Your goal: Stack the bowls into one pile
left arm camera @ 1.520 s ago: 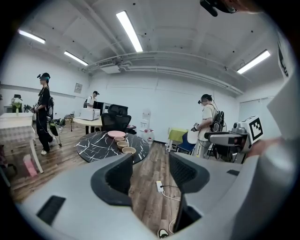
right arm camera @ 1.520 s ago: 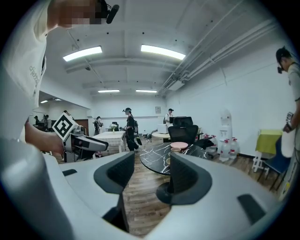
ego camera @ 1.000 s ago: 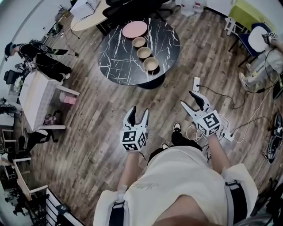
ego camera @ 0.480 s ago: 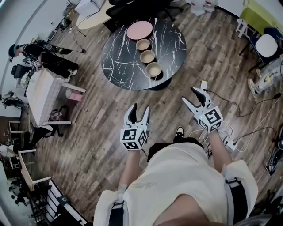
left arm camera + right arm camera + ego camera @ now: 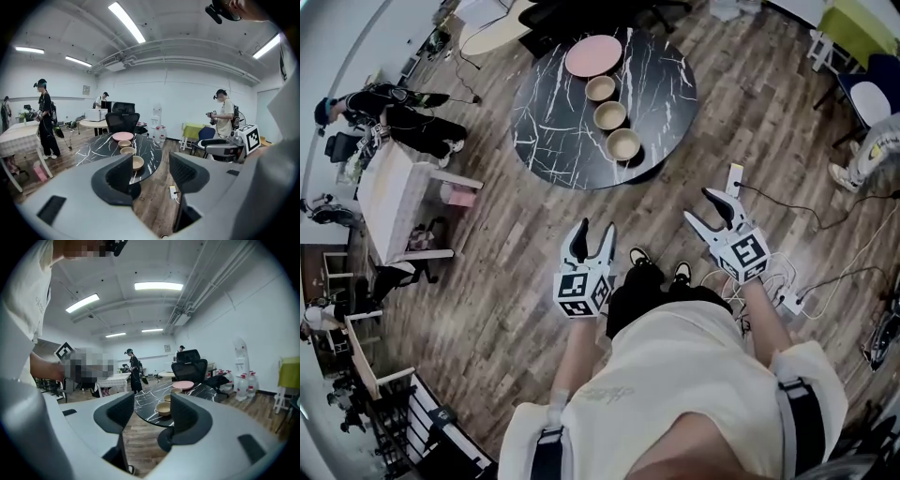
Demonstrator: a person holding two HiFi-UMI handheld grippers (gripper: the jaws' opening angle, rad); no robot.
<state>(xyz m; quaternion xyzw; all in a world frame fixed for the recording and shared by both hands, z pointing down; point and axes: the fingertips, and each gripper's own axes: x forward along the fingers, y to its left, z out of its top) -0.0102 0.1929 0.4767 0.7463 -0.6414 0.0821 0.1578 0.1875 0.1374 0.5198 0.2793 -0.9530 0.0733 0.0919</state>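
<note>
Separately, three bowls (image 5: 609,115) stand in a row on the table (image 5: 553,122).

No legible word, brand name or number is showing in any view.

- The left gripper (image 5: 593,233) is carrying a left cube (image 5: 581,292) faced with black-and-white square markers. These are coded patterns, not characters.
- The right gripper (image 5: 697,206) is carrying a right cube (image 5: 747,255) with markers of the same kind.
- A faint line of print (image 5: 605,395) is running across the person's pale shirt (image 5: 694,375) in the head view. It is too small and too washed out to read.
- A small wall notice (image 5: 86,89) is hanging in the left gripper view. Its content is not resolving.
</note>
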